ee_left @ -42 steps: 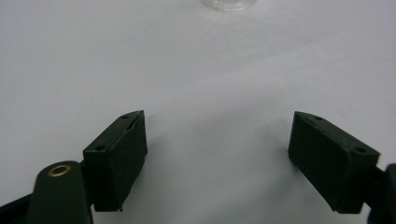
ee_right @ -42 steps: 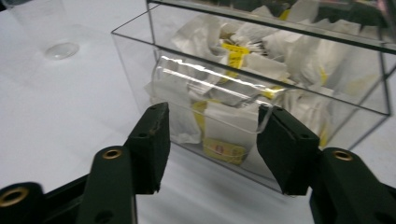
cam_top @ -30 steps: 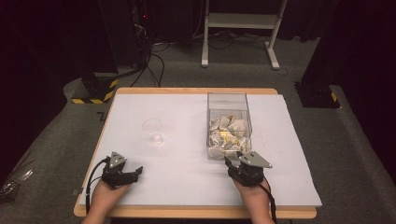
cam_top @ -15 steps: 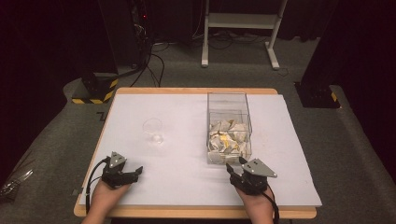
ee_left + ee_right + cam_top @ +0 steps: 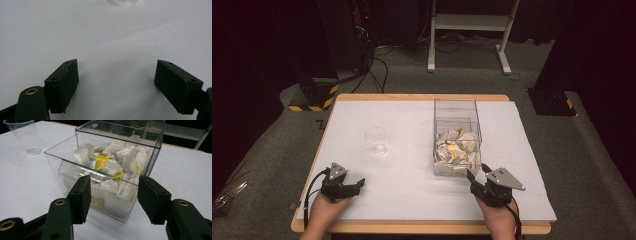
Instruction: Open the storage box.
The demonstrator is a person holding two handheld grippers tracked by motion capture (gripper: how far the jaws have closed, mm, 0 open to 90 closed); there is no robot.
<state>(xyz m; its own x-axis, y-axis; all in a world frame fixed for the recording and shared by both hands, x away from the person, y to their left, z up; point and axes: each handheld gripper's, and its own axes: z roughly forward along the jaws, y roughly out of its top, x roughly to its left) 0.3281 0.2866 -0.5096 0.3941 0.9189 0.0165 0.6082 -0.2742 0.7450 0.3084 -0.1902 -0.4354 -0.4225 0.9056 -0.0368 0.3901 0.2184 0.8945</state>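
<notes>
High view: the right gripper (image 5: 477,176) sits at the table's (image 5: 412,200) near right, just short of the clear box (image 5: 456,137) of white and yellow packets (image 5: 455,150). Its jaws have just been opening and stand partly apart with nothing between them. The left gripper (image 5: 357,184) rests at the near left, and a clear cup (image 5: 376,139) stands beyond it, left of the box.

Left gripper view: the jaws stand wide apart over bare white table (image 5: 105,37), holding nothing; the cup's base (image 5: 122,2) shows at the far edge.

Right gripper view: the half-open jaws frame the box's (image 5: 105,185) near corner without touching it. Packets (image 5: 110,162) fill the box; the cup (image 5: 23,135) stands far left.
</notes>
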